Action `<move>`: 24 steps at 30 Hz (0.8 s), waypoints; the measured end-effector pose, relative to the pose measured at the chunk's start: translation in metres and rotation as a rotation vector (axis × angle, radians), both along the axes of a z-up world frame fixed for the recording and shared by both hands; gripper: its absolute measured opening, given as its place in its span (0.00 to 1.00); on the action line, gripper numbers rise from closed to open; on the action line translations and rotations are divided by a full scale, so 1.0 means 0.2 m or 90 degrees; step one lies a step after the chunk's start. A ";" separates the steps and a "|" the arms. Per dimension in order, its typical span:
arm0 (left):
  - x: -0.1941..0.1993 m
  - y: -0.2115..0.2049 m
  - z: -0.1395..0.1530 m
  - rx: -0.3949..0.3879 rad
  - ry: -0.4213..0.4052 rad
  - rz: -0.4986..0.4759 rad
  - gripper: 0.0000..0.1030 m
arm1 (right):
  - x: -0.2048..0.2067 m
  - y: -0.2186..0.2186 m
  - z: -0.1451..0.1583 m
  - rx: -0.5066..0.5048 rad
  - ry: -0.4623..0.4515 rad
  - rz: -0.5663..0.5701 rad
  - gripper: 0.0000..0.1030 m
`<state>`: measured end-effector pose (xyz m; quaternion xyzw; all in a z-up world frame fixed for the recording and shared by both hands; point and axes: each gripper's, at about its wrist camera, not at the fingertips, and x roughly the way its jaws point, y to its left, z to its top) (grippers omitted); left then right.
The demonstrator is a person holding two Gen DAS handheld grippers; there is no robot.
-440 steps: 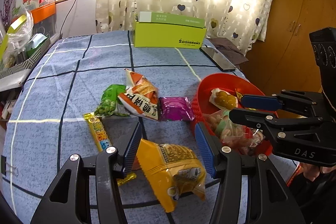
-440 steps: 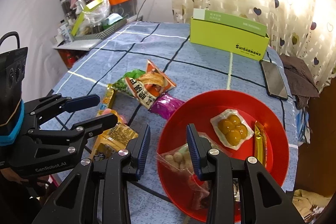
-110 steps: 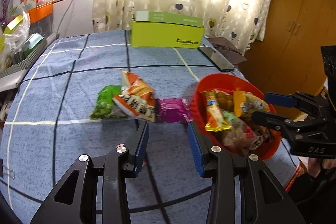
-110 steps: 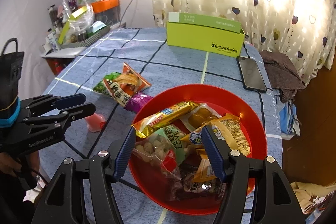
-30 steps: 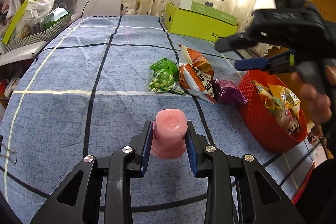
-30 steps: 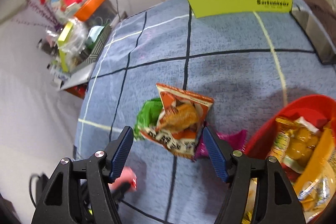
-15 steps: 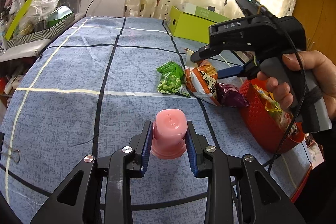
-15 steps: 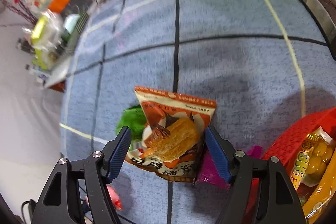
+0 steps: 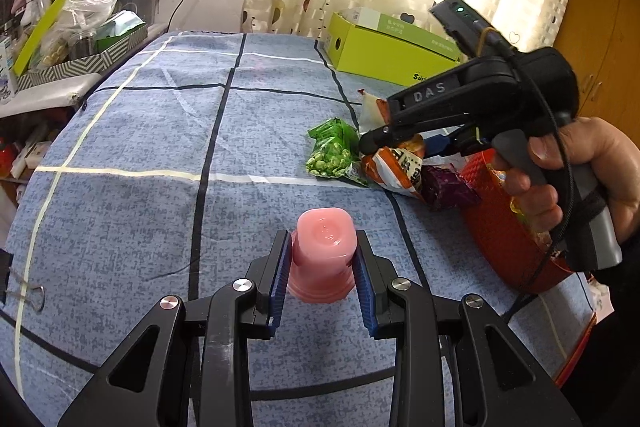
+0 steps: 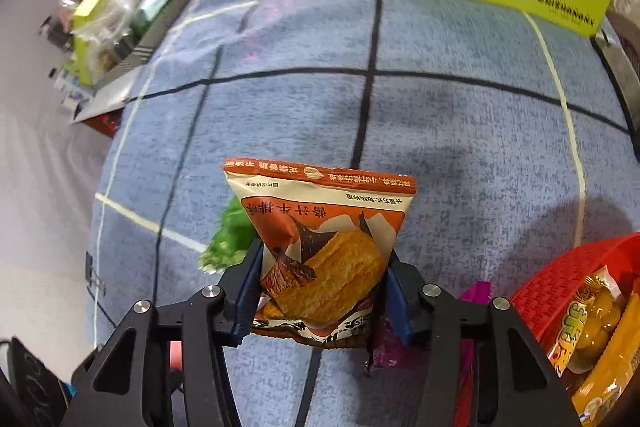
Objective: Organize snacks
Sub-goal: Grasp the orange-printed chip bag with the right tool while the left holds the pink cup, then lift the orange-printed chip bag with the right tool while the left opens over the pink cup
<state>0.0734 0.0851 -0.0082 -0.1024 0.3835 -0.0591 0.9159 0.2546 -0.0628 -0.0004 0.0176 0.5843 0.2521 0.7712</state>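
Observation:
My left gripper (image 9: 320, 267) is shut on a pink jelly cup (image 9: 325, 251) that stands upside down on the blue checked cloth. My right gripper (image 10: 322, 293) straddles an orange-and-white snack bag (image 10: 324, 251), both pads against its sides; it also shows in the left wrist view (image 9: 396, 163) under the right gripper (image 9: 404, 143). A green pea packet (image 9: 330, 153) lies left of the bag, a purple packet (image 9: 444, 183) right of it. The red basket (image 10: 560, 279) at the right holds several snacks.
A lime-green box (image 9: 384, 55) stands at the cloth's far edge. Cluttered shelves with bags and boxes (image 9: 72, 27) are at the far left. A binder clip (image 9: 24, 293) grips the cloth's left edge. Curtains hang behind.
My right gripper has come down over the orange snack bag and closed in against its sides. My left gripper has stayed still, holding the pink cup.

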 end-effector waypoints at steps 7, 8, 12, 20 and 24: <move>-0.04 0.01 0.05 0.009 -0.007 0.004 0.31 | -0.16 -0.03 0.15 0.018 -0.060 0.031 0.49; -0.05 0.00 0.06 0.011 -0.009 0.003 0.31 | -0.19 -0.03 0.17 0.021 -0.066 0.036 0.49; -0.09 -0.01 0.11 0.019 -0.021 -0.001 0.31 | -0.30 -0.09 0.29 0.028 -0.106 0.050 0.49; -0.15 -0.10 0.24 0.036 -0.052 -0.019 0.31 | -0.49 -0.27 0.42 0.025 -0.172 0.060 0.49; -0.15 -0.19 0.30 0.050 -0.068 -0.036 0.28 | -0.50 -0.38 0.40 0.029 -0.175 0.046 0.49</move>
